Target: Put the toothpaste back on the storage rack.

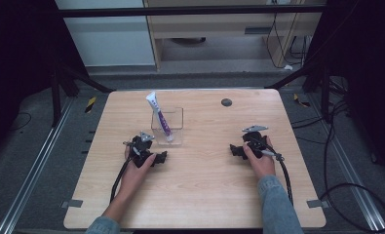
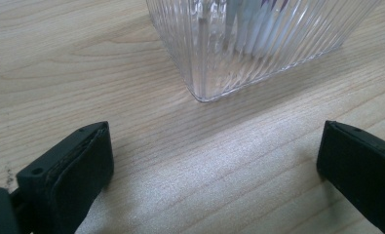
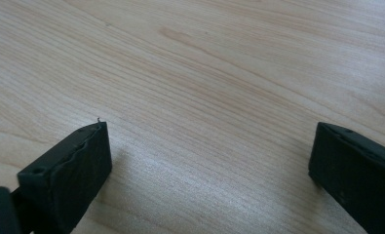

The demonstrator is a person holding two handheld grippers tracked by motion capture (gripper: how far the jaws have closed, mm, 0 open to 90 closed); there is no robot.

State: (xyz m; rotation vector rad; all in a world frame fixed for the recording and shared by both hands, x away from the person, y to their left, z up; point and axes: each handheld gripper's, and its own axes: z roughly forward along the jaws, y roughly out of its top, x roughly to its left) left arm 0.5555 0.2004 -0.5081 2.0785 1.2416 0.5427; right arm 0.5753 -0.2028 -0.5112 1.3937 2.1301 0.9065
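Note:
A clear ribbed square container [image 1: 168, 126] stands on the wooden table [image 1: 200, 195], left of centre. A white and purple tube [image 1: 159, 116] leans upright inside it, its top sticking out above the rim. My left gripper [image 1: 162, 157] rests on the table just in front and to the left of the container, open and holding nothing. In the left gripper view the container's corner [image 2: 204, 73] sits close ahead of the gripper [image 2: 214, 161]. My right gripper [image 1: 235, 150] lies on the table at the right, open and holding nothing; bare wood lies between its jaws [image 3: 207, 165].
A small dark round disc [image 1: 226, 102] sits in the tabletop near the far edge. Black cables [image 1: 287, 180] trail from both grippers toward the near edge. Metal rails and stand legs flank the table on the floor.

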